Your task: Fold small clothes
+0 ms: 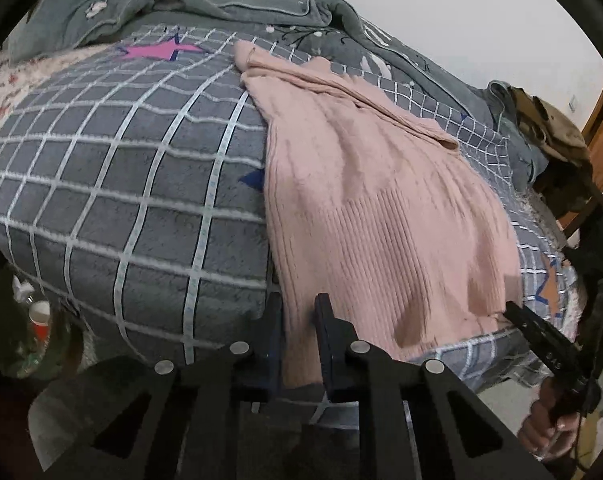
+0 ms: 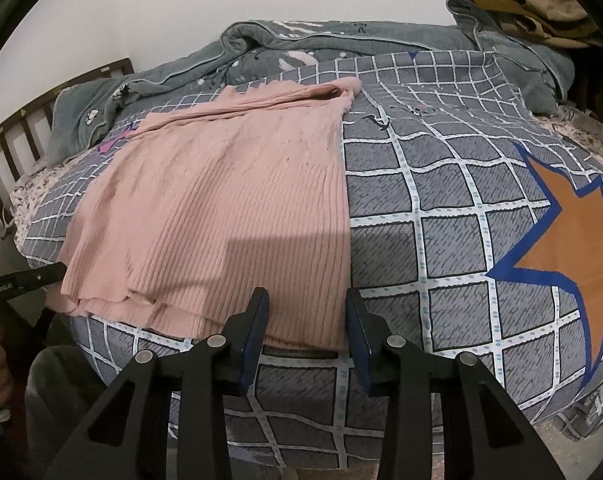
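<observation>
Pink ribbed sweater [image 2: 221, 216] lies flat on the bed [image 2: 441, 240], on a grey checked cover, with its hem along the near edge of the bed and a sleeve folded across the far part. On the right side of the sweater the cover is bare up to a big orange star [image 2: 577, 236], so there is wide room there; on the left side the cover is also bare toward the bed's left edge, where a pink star [image 1: 157, 50] is printed.

The left tongs [image 1: 299, 312] stand at the near edge with the hem's left corner between the jaws; the jaws are narrow, but I cannot tell if they really pinch the cloth. The right tongs [image 2: 307, 312] are wide apart, and the hem's right corner lies between them, not gripped as far as I see.

Along the far edge of the bed a grey-green quilt [image 2: 341, 40] is bunched up, just behind the sweater. A brown garment [image 2: 541, 12] sits at the far right corner. A wooden headboard [image 2: 17, 140] stands at the left end.
</observation>
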Tool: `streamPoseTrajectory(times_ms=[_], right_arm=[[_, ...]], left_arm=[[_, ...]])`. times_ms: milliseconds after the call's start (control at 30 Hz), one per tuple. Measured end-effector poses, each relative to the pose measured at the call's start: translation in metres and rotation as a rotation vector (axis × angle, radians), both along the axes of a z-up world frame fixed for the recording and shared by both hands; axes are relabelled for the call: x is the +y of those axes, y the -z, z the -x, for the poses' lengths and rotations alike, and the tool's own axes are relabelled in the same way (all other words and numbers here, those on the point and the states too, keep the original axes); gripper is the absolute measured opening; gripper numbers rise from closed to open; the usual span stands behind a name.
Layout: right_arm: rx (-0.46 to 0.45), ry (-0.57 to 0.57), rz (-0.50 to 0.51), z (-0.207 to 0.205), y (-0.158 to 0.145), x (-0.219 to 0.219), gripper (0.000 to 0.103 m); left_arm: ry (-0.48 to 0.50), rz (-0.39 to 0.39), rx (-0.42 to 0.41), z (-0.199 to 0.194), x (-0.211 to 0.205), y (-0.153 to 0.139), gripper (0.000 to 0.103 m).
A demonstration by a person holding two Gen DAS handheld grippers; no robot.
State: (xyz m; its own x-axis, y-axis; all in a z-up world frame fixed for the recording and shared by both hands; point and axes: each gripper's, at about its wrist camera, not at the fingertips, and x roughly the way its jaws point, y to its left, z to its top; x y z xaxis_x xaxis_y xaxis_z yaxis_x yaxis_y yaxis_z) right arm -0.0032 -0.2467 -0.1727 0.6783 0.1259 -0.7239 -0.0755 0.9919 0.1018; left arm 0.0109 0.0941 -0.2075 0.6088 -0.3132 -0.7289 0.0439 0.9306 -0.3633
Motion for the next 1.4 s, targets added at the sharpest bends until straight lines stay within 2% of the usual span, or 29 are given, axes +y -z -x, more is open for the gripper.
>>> streamPoseTrajectory(times_ms=[233,267,333,533,567,600,633,667,800,933,1200,1400], right_arm=[[0.012,-0.004,-0.030,-0.002,-0.001,0.000,0.038],[0.012,-0.006,-0.029,-0.003,-0.001,0.001,0.038],[0.017,-0.008,-0.023,-0.003,-0.001,0.003,0.030],[0.019,-0.010,-0.033,-0.005,-0.002,0.002,0.030],[0.023,-0.010,-0.038,-0.005,-0.002,0.001,0.030],[0.026,-0.008,-0.041,-0.005,-0.002,0.001,0.028],[0.028,-0.005,-0.043,-0.006,-0.003,0.000,0.010],[0.028,-0.009,-0.054,-0.006,-0.004,-0.001,0.008],[0.007,0.012,-0.112,-0.001,-0.016,-0.013,0.006],[-0.034,0.034,-0.172,0.010,-0.038,-0.026,0.005],[-0.065,0.040,-0.260,0.014,-0.072,-0.038,0.004],[-0.082,0.030,-0.289,0.012,-0.091,-0.034,0.004]], left_arm=[[0.046,0.041,0.044,0.005,-0.005,0.011,0.016],[0.045,0.046,0.048,0.005,-0.005,0.013,0.016],[0.042,0.066,0.054,0.005,-0.005,0.014,0.016],[0.011,0.122,0.060,0.005,-0.001,0.015,0.015],[0.001,0.123,0.049,0.006,0.000,0.013,0.009],[-0.006,0.126,0.041,0.007,0.001,0.011,0.008],[-0.012,0.128,0.036,0.008,0.003,0.008,0.007],[-0.019,0.135,0.030,0.009,0.005,0.005,0.007],[-0.053,0.208,-0.004,0.017,0.023,-0.012,0.007],[-0.077,0.242,-0.029,0.025,0.036,-0.026,0.007],[-0.107,0.263,-0.044,0.031,0.048,-0.048,0.006],[-0.117,0.290,-0.089,0.027,0.054,-0.076,0.005]])
